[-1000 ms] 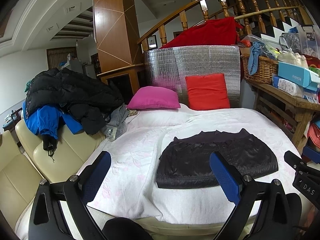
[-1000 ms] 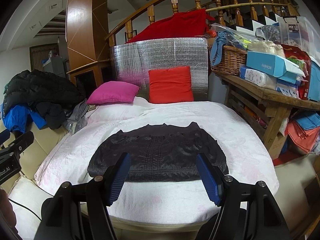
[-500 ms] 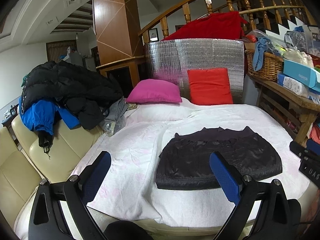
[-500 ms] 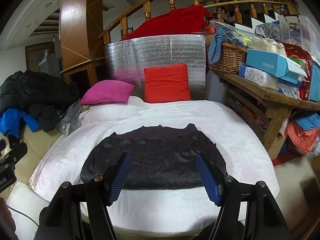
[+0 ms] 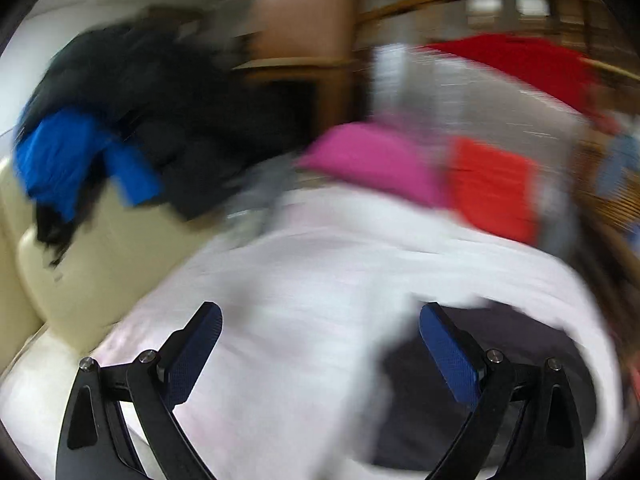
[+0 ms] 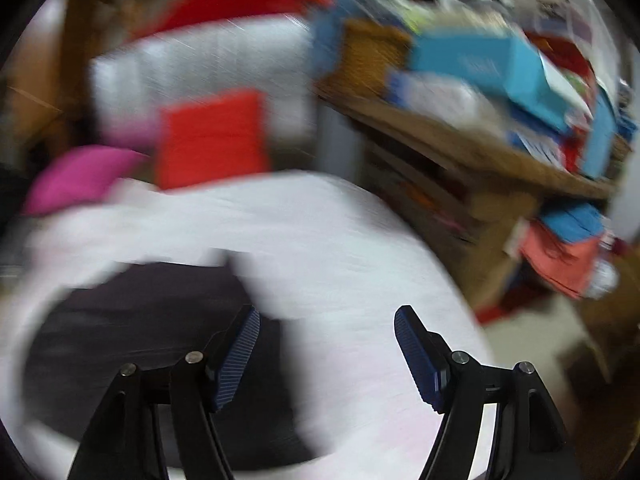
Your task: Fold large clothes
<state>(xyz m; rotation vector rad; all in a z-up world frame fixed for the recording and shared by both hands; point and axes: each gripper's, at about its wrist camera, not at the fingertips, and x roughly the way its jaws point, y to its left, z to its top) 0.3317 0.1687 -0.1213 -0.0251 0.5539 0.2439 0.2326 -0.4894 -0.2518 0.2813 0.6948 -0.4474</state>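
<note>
Both wrist views are heavily smeared with blur, so only the big shapes read. Far left in the left wrist view, a heap of dark coats (image 5: 160,92) with a blue jacket (image 5: 76,160) in it sits on top of a cream sofa (image 5: 100,260), which runs alongside the bed. The left gripper (image 5: 320,344) has its jaws standing wide apart with nothing between them, only the white quilt (image 5: 320,280) of the bed beyond. Just right of that, the task's thing: the dark garment (image 5: 520,344) lies flat on the quilt near the bed's front edge, behind the right-hand finger of this gripper and low on the right of the view. Behind, a magenta pillow (image 5: 368,160) and a red cushion (image 5: 492,184) stand side by side at the head of the bed against a silvery padded panel (image 5: 460,92), with a red cloth (image 5: 520,60) draped above it.

Over to the right wrist view. The dark garment (image 6: 152,328) shows low on the left, spread on the white quilt (image 6: 340,248). The right gripper (image 6: 326,348) is open as well, and its jaws have just been opening a touch further; nothing is between them. Its left-hand finger sits in front of the garment's right edge, though I cannot tell whether it touches the cloth. The other finger is over bare quilt. Farther right stands a wooden worktop (image 6: 460,148) loaded with a wicker basket (image 6: 372,56) and a turquoise box (image 6: 480,64), with folded blue and coral cloths (image 6: 568,248) stacked beneath it.
</note>
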